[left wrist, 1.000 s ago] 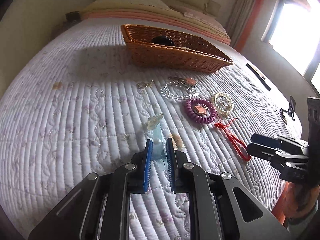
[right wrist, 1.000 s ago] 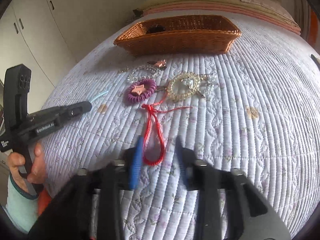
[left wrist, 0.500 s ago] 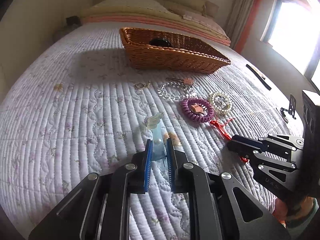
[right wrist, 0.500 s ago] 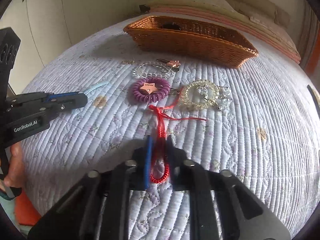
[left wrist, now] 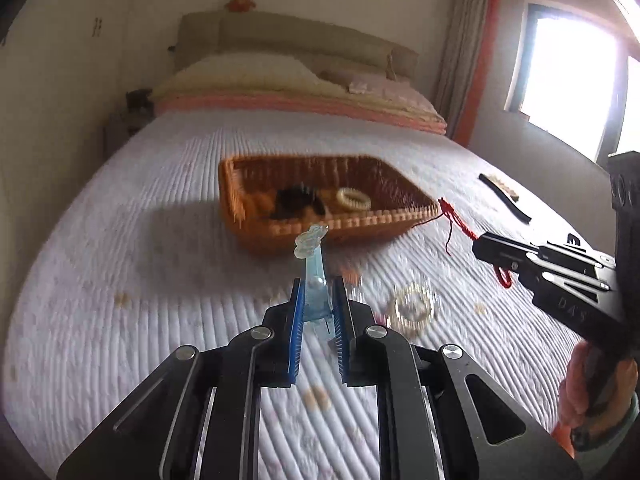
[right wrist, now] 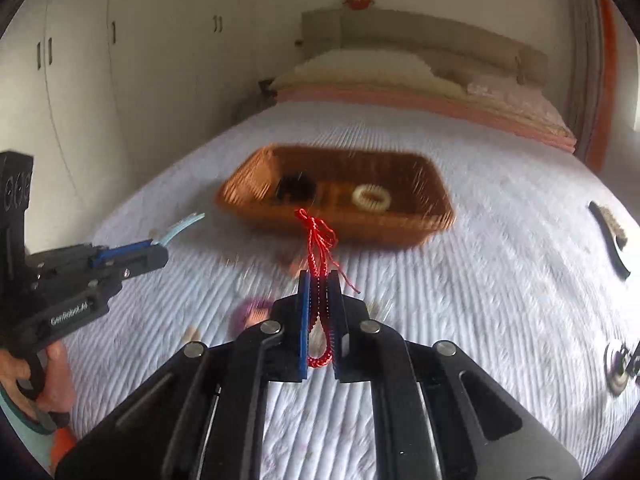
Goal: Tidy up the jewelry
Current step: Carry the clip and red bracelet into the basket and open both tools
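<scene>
The left gripper (left wrist: 317,300) clamps a blue hair clip (left wrist: 314,276); the right gripper (right wrist: 319,304) pinches a red cord bracelet (right wrist: 320,264). Ahead of both, the wicker basket (right wrist: 248,196) waits; the cord's loose tail could snag its rim.

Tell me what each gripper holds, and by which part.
The left gripper is shut on the blue hair clip, gripping its lower end. The right gripper is shut on the red cord bracelet, gripping its looped end.

Each hand-held gripper (left wrist: 316,300) is black, angular metal with blue ribbed pads (right wrist: 305,320), silver screws (right wrist: 270,326) and white "GenRobot.AI" lettering (right wrist: 69,314); teal sleeve cuff (right wrist: 18,420).
</scene>
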`<state>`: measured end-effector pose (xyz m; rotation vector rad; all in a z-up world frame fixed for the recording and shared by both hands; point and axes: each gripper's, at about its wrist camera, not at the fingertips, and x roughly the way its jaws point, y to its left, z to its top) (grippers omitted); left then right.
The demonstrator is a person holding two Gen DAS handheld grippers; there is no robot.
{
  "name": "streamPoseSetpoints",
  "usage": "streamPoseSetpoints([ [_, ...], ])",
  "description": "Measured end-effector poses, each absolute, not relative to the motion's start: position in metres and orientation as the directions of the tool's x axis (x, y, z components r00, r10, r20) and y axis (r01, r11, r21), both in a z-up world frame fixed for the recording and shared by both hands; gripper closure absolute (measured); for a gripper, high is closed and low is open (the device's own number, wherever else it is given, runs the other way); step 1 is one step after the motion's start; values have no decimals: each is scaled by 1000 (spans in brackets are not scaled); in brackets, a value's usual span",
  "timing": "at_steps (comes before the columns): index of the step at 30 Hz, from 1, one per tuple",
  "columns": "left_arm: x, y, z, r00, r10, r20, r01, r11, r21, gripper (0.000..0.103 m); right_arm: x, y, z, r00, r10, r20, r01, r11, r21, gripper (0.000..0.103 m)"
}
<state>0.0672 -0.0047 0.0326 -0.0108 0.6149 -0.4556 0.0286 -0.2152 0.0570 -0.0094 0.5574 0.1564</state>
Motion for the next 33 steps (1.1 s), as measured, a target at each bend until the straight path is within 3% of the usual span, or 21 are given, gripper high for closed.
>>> streamPoseSetpoints([
  [8, 146, -43, 68, 762, -395, -513, 416, 906, -80, 91, 136, -248, 80, 820, 168, -548, -123, 985, 117, 96],
  [17, 228, -73, 41, 725, -346, -595, 381, 922, -72, 91, 242, -270, 35, 698, 210, -685, -58, 970, 237, 96],
  [29, 253, -90, 12, 663, -348, -663, 391, 916, -91, 90, 253, -264, 9, 646, 214, -733, -61, 971, 231, 95],
  [31, 246, -88, 16, 667, -363, -651, 401, 911, -98, 81, 248, -264, 11, 654, 216, -725, -61, 970, 234, 93],
  [33, 235, -83, 22, 681, -366, -634, 403, 910, -93, 74, 243, -263, 14, 664, 211, -718, -61, 972, 229, 84],
])
